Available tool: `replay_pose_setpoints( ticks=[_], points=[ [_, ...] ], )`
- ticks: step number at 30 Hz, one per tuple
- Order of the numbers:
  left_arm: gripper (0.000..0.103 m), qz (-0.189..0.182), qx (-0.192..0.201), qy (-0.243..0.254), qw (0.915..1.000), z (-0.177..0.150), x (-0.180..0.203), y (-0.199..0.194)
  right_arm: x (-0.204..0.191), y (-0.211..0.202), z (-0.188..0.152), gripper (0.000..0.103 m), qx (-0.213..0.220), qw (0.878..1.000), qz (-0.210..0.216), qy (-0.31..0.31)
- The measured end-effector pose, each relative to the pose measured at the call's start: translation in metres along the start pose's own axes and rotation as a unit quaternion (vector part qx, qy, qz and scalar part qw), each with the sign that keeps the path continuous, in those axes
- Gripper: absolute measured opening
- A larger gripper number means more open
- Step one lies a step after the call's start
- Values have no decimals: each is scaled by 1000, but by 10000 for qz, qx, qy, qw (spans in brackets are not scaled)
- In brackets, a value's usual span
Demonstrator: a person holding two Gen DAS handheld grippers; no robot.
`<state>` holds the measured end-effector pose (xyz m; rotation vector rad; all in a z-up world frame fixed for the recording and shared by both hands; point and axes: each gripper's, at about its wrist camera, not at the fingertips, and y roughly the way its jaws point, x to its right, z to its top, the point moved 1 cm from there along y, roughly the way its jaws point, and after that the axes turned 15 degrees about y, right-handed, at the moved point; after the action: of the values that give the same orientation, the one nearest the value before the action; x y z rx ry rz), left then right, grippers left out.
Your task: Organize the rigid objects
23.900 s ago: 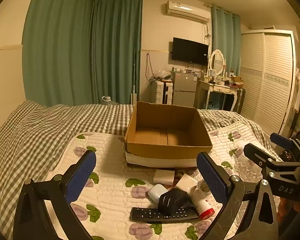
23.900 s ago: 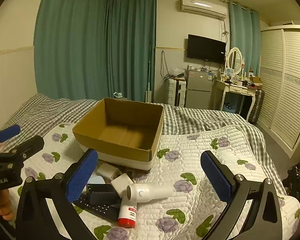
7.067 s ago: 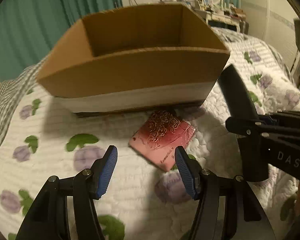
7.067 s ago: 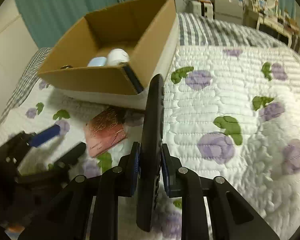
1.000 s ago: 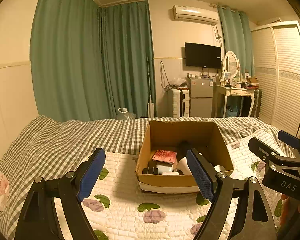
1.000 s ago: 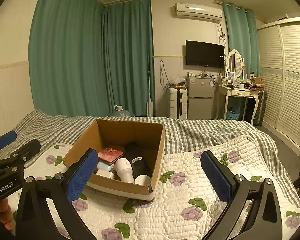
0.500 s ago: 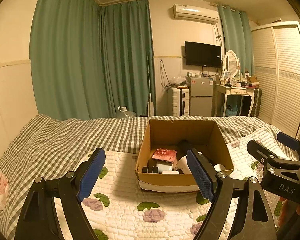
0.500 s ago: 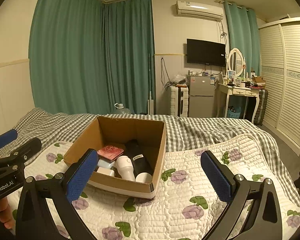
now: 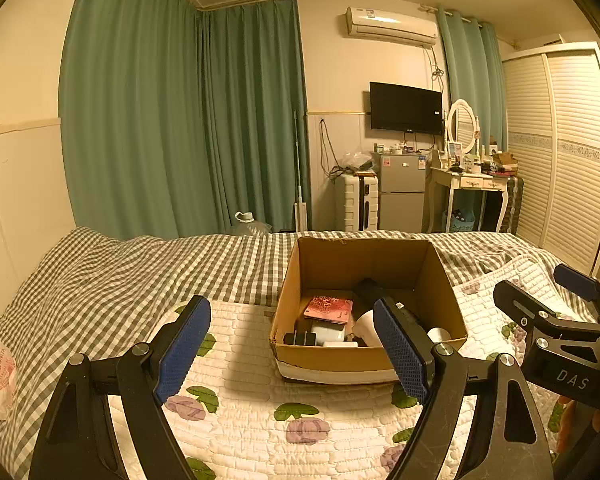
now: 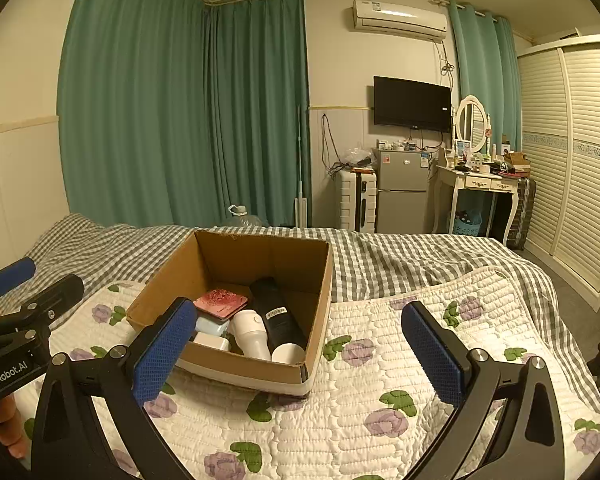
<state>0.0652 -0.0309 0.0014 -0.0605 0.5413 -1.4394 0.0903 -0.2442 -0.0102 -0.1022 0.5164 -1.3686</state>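
Both grippers spread wide and empty, black bottle lying lengthwise in cardboard box, pointing away

I see bare floral quilted bedspread on all sides of the open brown cardboard box, so I have free passage in front and to its right. The box's upright walls block any level approach; its top is open. Inside, a black cylinder, white bottle and pink card crowd the floor.
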Motion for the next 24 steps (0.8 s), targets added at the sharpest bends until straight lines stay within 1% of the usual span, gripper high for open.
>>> replay_pose_setpoints(
  ticks=[24],
  points=[
    [86,-19,-40,-62,10000,-3,-1,1,0,0,-1,103,-29,10000,2,-17]
  ],
)
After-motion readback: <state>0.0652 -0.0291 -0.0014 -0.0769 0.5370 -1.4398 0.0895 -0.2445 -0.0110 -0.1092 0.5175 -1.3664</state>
